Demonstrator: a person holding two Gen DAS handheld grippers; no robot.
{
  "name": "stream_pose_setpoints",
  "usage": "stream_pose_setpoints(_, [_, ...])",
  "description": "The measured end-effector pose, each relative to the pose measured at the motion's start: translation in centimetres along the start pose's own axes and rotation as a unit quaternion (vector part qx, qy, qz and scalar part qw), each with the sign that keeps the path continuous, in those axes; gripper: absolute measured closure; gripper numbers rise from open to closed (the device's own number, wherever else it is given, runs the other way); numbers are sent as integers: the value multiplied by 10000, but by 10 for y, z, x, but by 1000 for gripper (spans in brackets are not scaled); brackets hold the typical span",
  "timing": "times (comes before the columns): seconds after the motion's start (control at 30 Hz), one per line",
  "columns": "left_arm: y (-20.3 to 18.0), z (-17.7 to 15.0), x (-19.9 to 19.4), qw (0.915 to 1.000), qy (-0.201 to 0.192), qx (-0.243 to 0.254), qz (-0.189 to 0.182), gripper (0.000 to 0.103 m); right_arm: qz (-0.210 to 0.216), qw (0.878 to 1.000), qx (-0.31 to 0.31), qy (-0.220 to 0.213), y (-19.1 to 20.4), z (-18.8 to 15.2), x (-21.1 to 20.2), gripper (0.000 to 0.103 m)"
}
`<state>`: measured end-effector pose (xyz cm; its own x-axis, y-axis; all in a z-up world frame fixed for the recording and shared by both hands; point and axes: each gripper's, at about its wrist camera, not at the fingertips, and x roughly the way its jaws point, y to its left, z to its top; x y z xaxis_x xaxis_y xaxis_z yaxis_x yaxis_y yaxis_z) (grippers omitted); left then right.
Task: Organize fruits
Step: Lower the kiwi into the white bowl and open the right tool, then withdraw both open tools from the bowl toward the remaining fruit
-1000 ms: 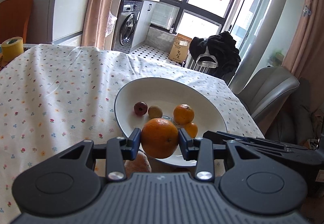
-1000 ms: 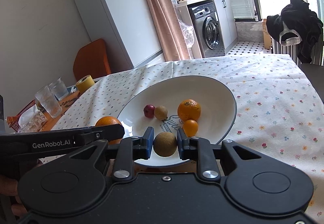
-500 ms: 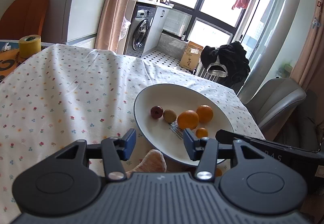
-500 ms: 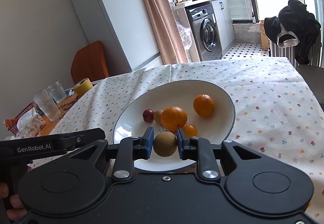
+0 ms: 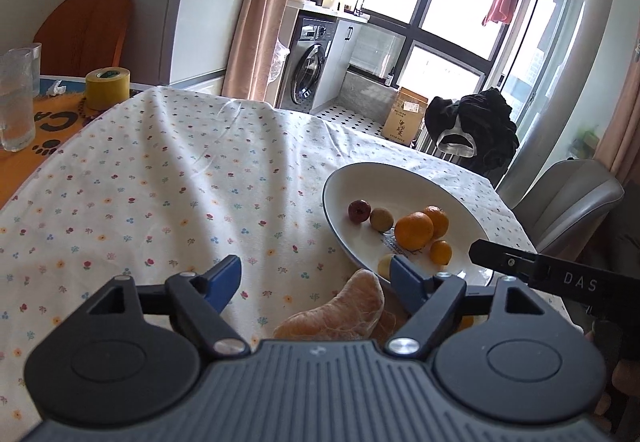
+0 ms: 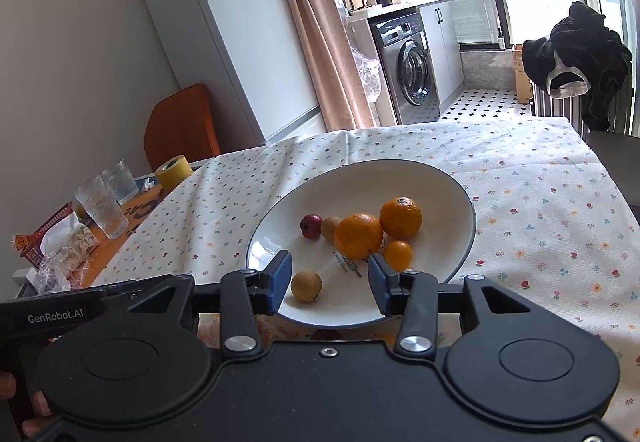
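The white plate (image 6: pixel 460 198) near the table's near edge holds two large oranges (image 6: pixel 358 235), a small orange (image 6: pixel 397 254), a red fruit (image 6: pixel 311 226) and two brown fruits (image 6: pixel 306 285). Both the left gripper (image 5: pixel 316 276) and the right gripper (image 6: pixel 329 280) gape wide, empty. Only the left view shows a peeled segment (image 5: pixel 340 312); the right reads "GenRobot.AI".

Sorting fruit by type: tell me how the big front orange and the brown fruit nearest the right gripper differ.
The front orange is bright orange; the brown fruit is dull tan. The orange is clearly bigger. The orange sits mid-plate touching other fruit; the brown fruit lies alone near the front rim, between the open fingers of the right gripper. Both are roundish and rest loose on the white plate.
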<state>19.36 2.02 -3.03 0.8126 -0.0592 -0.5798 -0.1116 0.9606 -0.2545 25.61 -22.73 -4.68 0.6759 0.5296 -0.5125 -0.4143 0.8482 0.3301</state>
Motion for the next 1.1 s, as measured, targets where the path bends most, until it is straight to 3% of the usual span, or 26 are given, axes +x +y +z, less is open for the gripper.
stream_pose_setpoints(0.13, [2,-2,-7,10000,-54,71,5,16,5,10000,-6,-11,2,-2,-6,50])
stream_pose_setpoints(0.77, [5,-16,-23,9998,-70,187,1,7,20,10000,-34,-68,1,-13,-27,9])
stream_pose_setpoints(1.1, [2,-22,-25,9990,80,329,-284,8,-88,9999,46,-22,-8,-20,-36,9])
